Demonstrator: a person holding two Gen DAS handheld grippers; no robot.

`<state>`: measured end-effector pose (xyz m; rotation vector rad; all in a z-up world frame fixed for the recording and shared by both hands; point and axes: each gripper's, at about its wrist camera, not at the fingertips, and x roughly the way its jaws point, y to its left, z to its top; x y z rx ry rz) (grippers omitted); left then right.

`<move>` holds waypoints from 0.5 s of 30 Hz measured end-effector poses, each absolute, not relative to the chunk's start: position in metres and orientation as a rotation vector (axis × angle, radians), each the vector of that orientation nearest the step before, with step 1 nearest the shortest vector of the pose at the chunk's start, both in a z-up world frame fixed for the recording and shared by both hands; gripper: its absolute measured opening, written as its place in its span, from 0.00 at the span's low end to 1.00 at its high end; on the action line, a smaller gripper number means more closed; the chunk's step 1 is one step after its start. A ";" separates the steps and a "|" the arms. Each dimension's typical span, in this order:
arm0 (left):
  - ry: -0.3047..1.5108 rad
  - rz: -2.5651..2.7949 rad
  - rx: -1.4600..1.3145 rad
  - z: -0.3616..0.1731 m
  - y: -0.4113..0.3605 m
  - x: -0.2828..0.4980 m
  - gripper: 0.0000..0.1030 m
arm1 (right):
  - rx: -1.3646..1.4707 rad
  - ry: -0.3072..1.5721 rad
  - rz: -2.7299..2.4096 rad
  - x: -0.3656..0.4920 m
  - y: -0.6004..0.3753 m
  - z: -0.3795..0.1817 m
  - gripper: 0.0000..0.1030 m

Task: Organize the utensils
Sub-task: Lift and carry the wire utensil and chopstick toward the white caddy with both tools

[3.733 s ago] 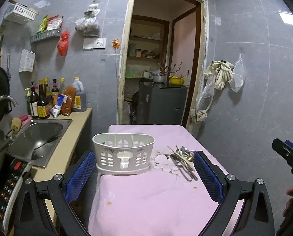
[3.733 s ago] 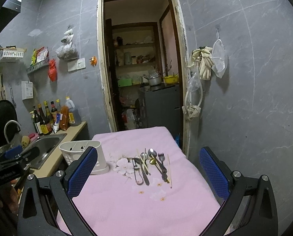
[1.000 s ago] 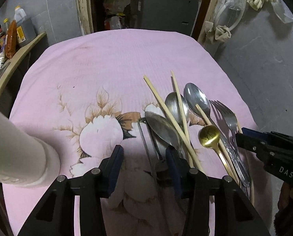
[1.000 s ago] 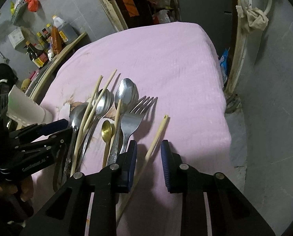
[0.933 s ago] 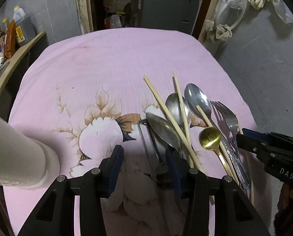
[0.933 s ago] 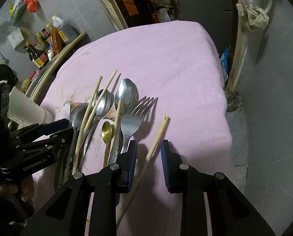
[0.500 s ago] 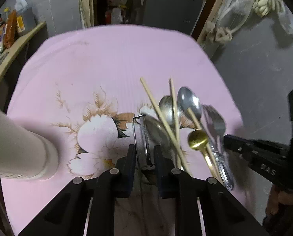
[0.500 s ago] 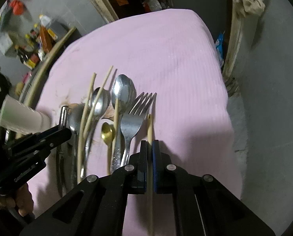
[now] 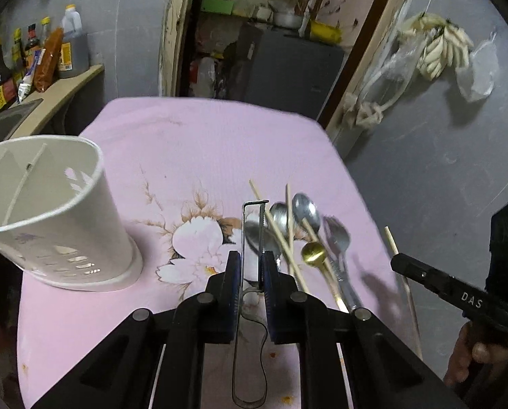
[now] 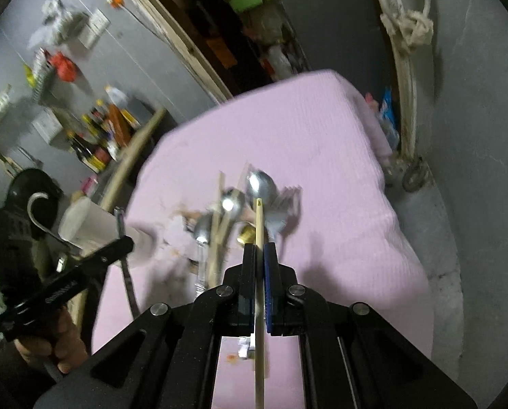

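- Now my left gripper clamps one wire peeler, lifted above the pink cloth
- my right gripper pinches one chopstick
- three silver spoons, one gold spoon, one fork, three chopsticks lie together on the cloth
- one white caddy, nothing visible inside

Walls: grey tile
Doorway: open (cluttered shelves behind)
Counter: bottles, left of table

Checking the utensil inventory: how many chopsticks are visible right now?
4: one chopstick clamped in the right gripper, three loose chopsticks lying across the spoons on the pink cloth. More could hide underneath.
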<state>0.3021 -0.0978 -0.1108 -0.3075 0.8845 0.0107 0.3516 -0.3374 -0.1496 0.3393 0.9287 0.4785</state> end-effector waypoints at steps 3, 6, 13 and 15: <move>0.828 -0.007 -0.321 -0.094 -0.090 0.292 0.12 | 0.373 0.817 0.508 0.340 -0.342 -0.130 0.04; 0.787 -0.018 -0.314 -0.078 -0.080 0.286 0.12 | 0.381 0.706 0.526 0.330 -0.330 -0.110 0.04; 0.688 -0.027 -0.334 -0.038 -0.035 0.263 0.12 | 0.344 0.517 0.620 0.318 -0.264 -0.064 0.04; 0.663 -0.023 -0.333 -0.030 -0.020 0.259 0.12 | 0.333 0.478 0.647 0.315 -0.246 -0.053 0.04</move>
